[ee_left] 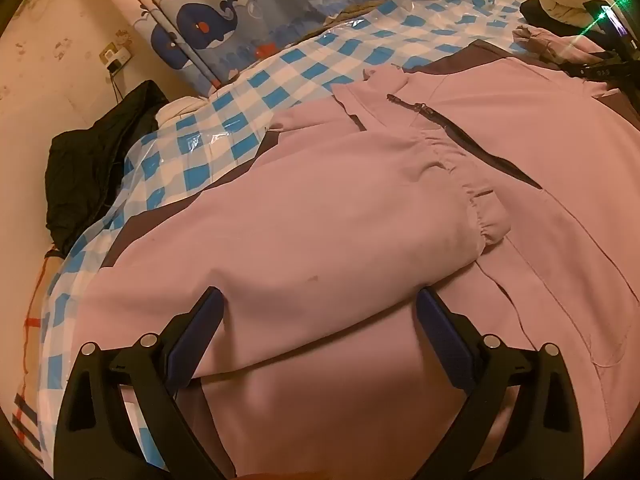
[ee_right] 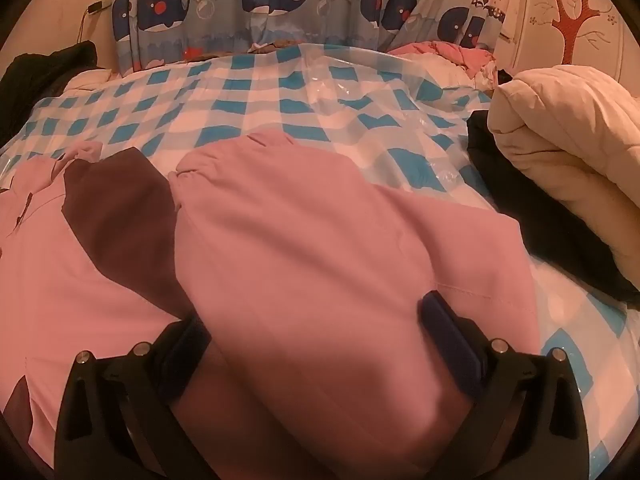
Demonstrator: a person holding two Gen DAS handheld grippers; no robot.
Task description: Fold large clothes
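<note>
Pink jacket (ee_left: 320, 216) fabric bulges between both sets of wide-spread jaws; we note left gripper (ee_left: 320, 300) and right gripper (ee_right: 316, 312) straddling it on the checked sheet (ee_right: 256, 108).

A bedroom in a home, lit in warm, dim light. A bed fills most of both views, covered by a glossy blue-and-white checked sheet (ee_right: 256, 96). Across the top hangs a child's curtain (ee_right: 280, 8) printed with cartoon whales and bubbles. At the upper left of the left wrist view, a wall socket (ee_left: 114, 58) with a plugged-in cable sits on patterned wallpaper. At the right of the right wrist view, a rolled cream duvet (ee_right: 568, 140) lies on the bed, with a red tree decal (ee_right: 570, 20) on the wall above. Crumpled pink clothing (ee_right: 452, 50) is heaped by the curtain.
</note>
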